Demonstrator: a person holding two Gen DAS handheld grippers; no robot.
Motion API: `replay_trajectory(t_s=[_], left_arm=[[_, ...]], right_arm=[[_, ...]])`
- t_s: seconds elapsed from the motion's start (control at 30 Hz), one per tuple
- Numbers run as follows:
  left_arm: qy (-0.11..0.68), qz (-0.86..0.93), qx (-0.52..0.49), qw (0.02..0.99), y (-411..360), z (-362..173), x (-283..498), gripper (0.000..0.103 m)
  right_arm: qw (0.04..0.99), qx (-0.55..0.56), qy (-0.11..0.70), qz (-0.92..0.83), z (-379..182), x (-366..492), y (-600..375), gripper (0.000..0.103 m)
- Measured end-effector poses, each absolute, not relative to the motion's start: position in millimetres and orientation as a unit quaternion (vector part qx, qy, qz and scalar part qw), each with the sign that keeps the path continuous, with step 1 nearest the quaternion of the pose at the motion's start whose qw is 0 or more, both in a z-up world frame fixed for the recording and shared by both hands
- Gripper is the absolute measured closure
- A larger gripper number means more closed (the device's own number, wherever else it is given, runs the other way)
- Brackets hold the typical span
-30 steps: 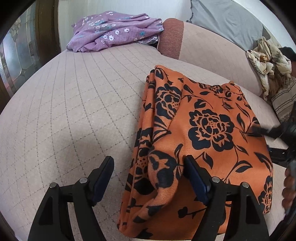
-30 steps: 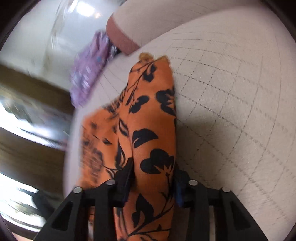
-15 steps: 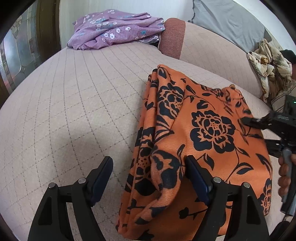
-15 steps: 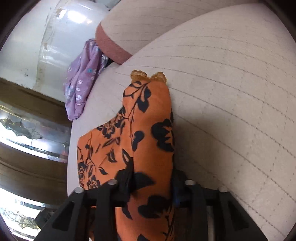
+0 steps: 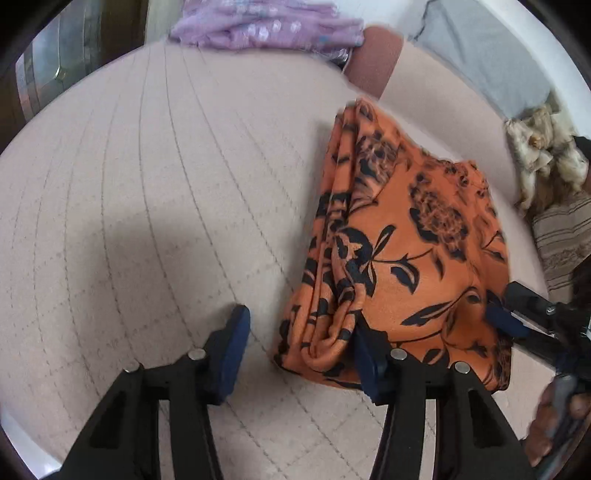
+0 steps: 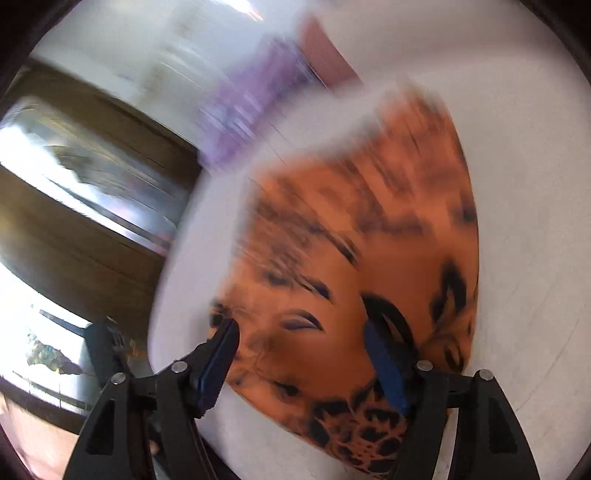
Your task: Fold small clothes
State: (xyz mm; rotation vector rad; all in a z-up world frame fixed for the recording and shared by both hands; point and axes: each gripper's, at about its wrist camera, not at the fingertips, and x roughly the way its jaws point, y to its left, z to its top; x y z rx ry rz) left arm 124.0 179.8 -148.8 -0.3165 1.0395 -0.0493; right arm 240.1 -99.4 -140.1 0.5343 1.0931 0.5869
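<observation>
1. On the pale quilted cushion (image 5: 155, 206) ahead of me lies the orange cloth (image 5: 417, 258), folded into a rough rectangle, its long folded edge running away from me on the left side.
2. Black flowers and leaves cover the orange cloth; the nearer leaves read sharply, the farther blooms are smeared.
3. Along the left edge several layers stack up and curl into a small roll at the near corner, which sits just beside my left gripper's right finger.
4. My left gripper (image 5: 301, 347) stands wide apart and holds nothing: the left finger is over bare cushion, the right finger (image 5: 369, 365) is at the cloth's near edge, seemingly touching it.
5. My right gripper (image 5: 504, 321) reaches in from the right in the left camera, its blue-padded tip at the cloth's near right corner.
6. From the right camera the gripper (image 6: 299, 365) is spread wide, with the cloth (image 6: 354, 258) lying flat on the cushion between and beyond the fingers; it grips nothing.
7. That view is heavily blurred, so the pattern there shows only as dark streaks on orange.
8. Behind the cushion, well apart from the cloth, a purple flowered garment (image 5: 266, 29) lies heaped.
9. At the far right sits a crumpled cream and brown fabric (image 5: 543, 151) near a striped pillow (image 5: 561, 236).
</observation>
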Motion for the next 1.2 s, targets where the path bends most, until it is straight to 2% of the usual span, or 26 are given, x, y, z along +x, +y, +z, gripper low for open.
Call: replay_trajectory(t_s=[0.07,0.13,0.2,0.23,0.27,0.47,0.5,0.53,0.63,0.77,0.8,0.83,0.87,0.9,1.03,1.13,1.2], left_arm=[[0.488,-0.033,-0.164,0.857,181.1,-131.9,122.0,0.049],[0.469,-0.041,-0.178,0.864,184.4,-117.1,121.8,0.049],[0.452,-0.055,-0.188,0.871,188.3,-100.8,131.1,0.043],[0.447,-0.066,-0.198,0.87,190.3,-96.0,141.2,0.035],[0.447,-0.07,-0.2,0.869,190.6,-93.4,149.4,0.033],[0.491,-0.105,-0.186,0.845,177.4,-123.7,234.7,0.033],[0.512,-0.101,-0.182,0.833,178.3,-133.1,243.2,0.038],[0.538,-0.093,-0.189,0.816,180.3,-147.6,249.1,0.054],[0.536,-0.117,-0.249,0.798,192.8,-166.1,255.9,0.059],[0.526,-0.11,-0.231,0.811,190.0,-151.1,247.5,0.058],[0.508,-0.114,-0.223,0.824,188.4,-140.2,239.9,0.057],[0.501,-0.119,-0.221,0.828,187.8,-134.9,235.3,0.05],[0.496,-0.131,-0.223,0.829,190.6,-128.7,229.5,0.038],[0.494,-0.14,-0.23,0.827,191.4,-125.8,222.5,0.034],[0.493,-0.156,-0.216,0.828,180.6,-132.8,213.7,0.032],[0.527,-0.132,-0.199,0.816,169.8,-159.8,221.9,0.033],[0.515,-0.124,-0.17,0.831,162.4,-152.7,217.9,0.033]], right_arm=[[0.794,0.253,0.479,0.278,-134.8,235.9,-97.9,0.029],[0.791,0.249,0.484,0.28,-132.2,235.0,-98.8,0.029],[0.789,0.256,0.479,0.287,-128.6,232.5,-103.6,0.029],[0.792,0.261,0.471,0.289,-125.3,230.0,-107.4,0.029],[0.794,0.265,0.466,0.288,-123.3,222.1,-115.9,0.029],[0.805,0.292,0.433,0.282,-117.4,216.5,-143.7,0.029],[0.81,0.295,0.424,0.278,-115.0,215.1,-153.2,0.029],[0.815,0.297,0.419,0.268,-114.5,215.4,-161.5,0.028],[0.81,0.322,0.429,0.236,-129.5,229.0,-186.2,0.025],[0.778,0.356,0.464,0.229,-157.6,252.7,-194.2,0.025],[0.774,0.363,0.465,0.229,-160.5,256.1,-194.0,0.025],[0.768,0.379,0.461,0.232,-162.7,258.5,-195.0,0.025],[0.764,0.392,0.455,0.236,-164.6,259.8,-195.5,0.025],[0.761,0.397,0.455,0.238,-165.8,260.5,-195.9,0.025],[0.753,0.39,0.471,0.241,-174.9,267.0,-186.0,0.025],[0.747,0.371,0.488,0.258,-184.2,277.0,-163.2,0.025],[0.745,0.349,0.51,0.251,-191.6,280.3,-148.7,0.025]])
